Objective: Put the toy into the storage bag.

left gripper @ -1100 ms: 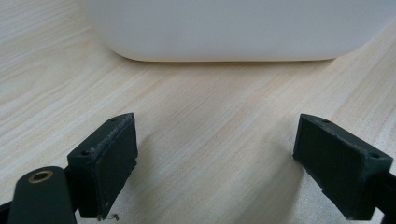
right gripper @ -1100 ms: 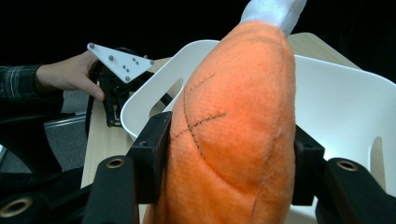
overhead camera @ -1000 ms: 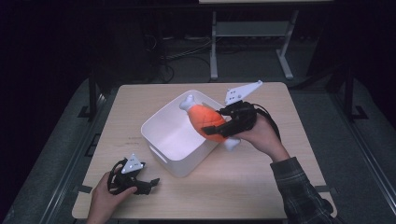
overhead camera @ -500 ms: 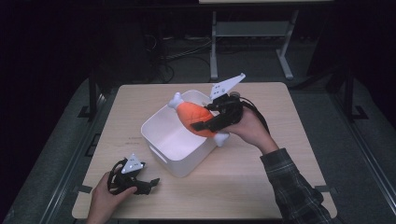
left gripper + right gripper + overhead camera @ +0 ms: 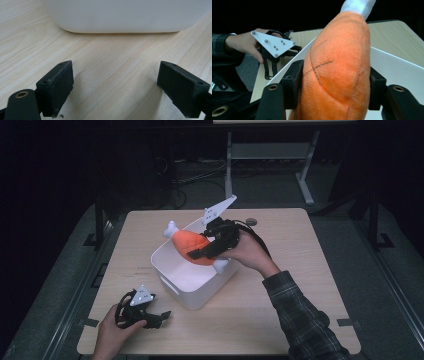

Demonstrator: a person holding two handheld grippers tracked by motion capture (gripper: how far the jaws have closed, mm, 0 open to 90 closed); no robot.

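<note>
I had the right gripper (image 5: pixel 206 251) clamped on the plush drumstick (image 5: pixel 192 246) above the white bin (image 5: pixel 176 276), not released; left gripper (image 5: pixel 150 317) fingers wide, idle on tabletop (image 5: pixel 300 250).

Fuzzy plush drumstick (image 5: pixel 337 65); seemingly smooth plastic bin (image 5: pixel 172 265).

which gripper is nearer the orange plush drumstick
Right. The right gripper is shut on the orange plush drumstick, holding it above the white bin. The left gripper rests open on the table, apart from it.
</note>
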